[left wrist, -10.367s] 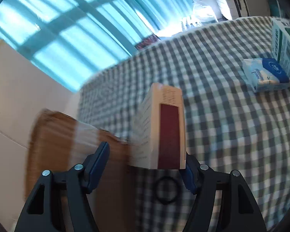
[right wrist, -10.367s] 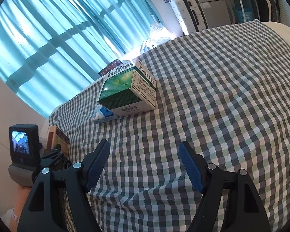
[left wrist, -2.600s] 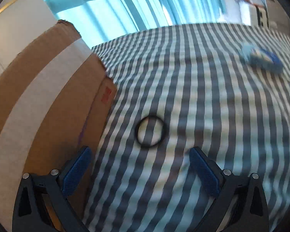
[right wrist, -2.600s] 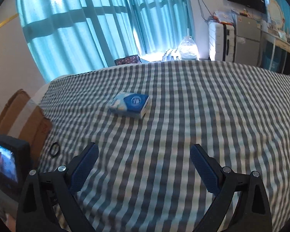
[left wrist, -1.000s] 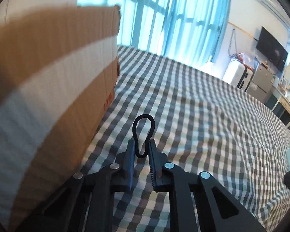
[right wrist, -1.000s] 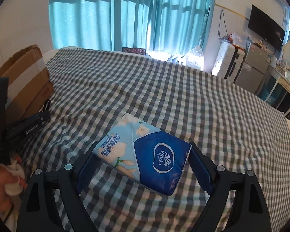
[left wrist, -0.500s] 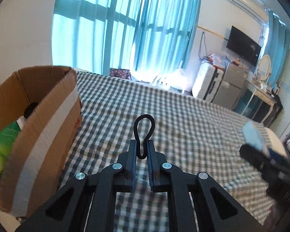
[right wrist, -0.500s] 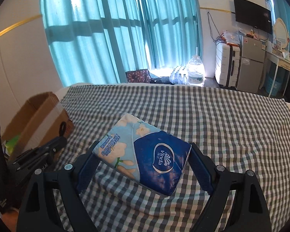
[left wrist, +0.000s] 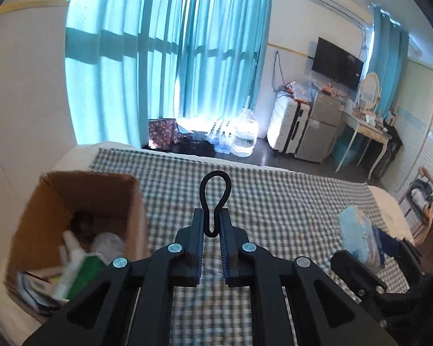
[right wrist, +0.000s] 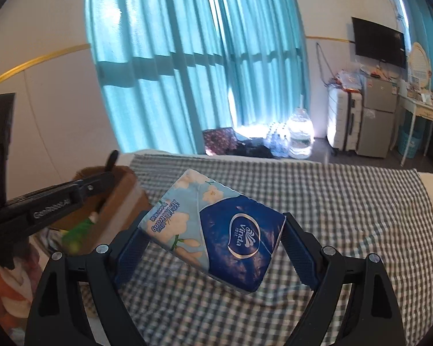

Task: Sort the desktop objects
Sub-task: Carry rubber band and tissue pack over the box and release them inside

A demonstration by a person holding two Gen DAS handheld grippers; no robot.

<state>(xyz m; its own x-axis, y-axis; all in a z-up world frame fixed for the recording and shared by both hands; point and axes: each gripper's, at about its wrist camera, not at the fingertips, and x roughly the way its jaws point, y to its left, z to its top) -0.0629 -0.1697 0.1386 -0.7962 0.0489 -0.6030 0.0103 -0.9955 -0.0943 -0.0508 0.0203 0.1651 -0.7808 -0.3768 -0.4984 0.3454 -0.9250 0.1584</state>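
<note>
1. Two items airborne: left gripper (left wrist: 211,225) fingers pinch black hair tie (left wrist: 215,196); right gripper (right wrist: 213,248) fingers clamp tissue pack (right wrist: 216,230), above the bed (left wrist: 288,201).
2. Cardboard box (left wrist: 80,219) at bed's left edge already holds several items.
3. Left: drop both in; no loose items visible on the bed.

A: What stands at the far side of the room?

B: Long teal curtains (left wrist: 170,66) hang over a bright window. On the floor below them sits a big clear water jug (left wrist: 244,134), touching a row of small bottles (left wrist: 220,137), with a dark patterned bag (left wrist: 162,131) to their left.

A: And to the right?

B: A white suitcase (left wrist: 284,128) stands just beside a small grey fridge (left wrist: 322,128). Above them a black television (left wrist: 336,63) hangs on the wall, and higher up an air conditioner (left wrist: 340,0).

A: Anything further along?

B: A pale desk (left wrist: 366,135) with an oval mirror (left wrist: 369,90) on it, I think; its clutter is too small to tell.
</note>
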